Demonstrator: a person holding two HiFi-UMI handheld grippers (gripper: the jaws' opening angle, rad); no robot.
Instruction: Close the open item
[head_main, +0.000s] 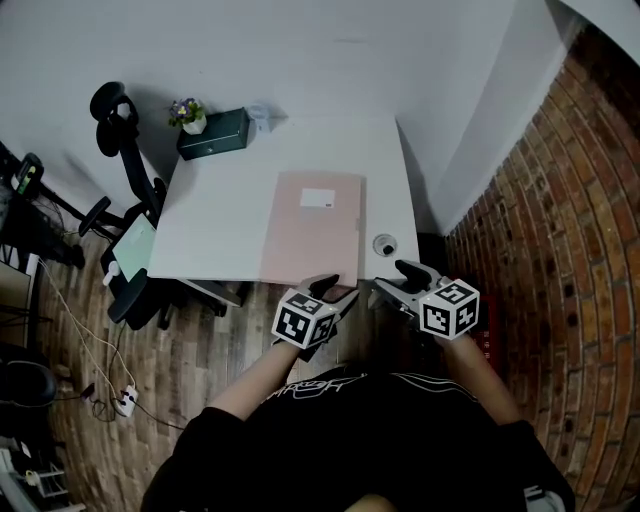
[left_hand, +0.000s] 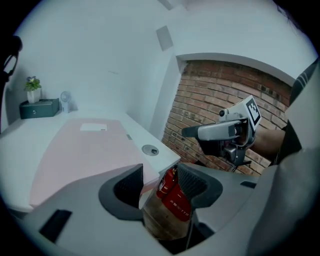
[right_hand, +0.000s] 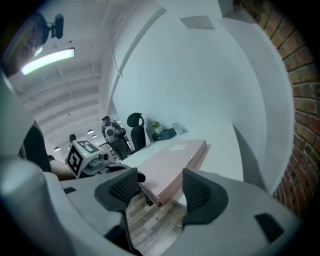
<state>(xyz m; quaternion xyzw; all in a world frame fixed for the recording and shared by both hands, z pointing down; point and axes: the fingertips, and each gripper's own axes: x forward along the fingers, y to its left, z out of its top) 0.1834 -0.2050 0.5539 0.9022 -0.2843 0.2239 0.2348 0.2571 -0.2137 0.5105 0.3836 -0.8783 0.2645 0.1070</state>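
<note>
Pink folder (head_main: 312, 225) lies shut, reaching the desk's (head_main: 220, 210) near edge.
Left gripper (left_hand: 160, 185) gapes around its corner, pads clear, likely letting go; right gripper (right_hand: 160, 187) hangs wide, empty.

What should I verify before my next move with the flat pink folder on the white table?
1. Flat pink folder lies shut: ok.
2. Left gripper open, folder's near corner between its jaws, not clamped: ok.
3. Right gripper open, empty: ok.
4. Folder fully supported by white table: cannot tell.
5. Grippers apart from each other: ok.
</note>
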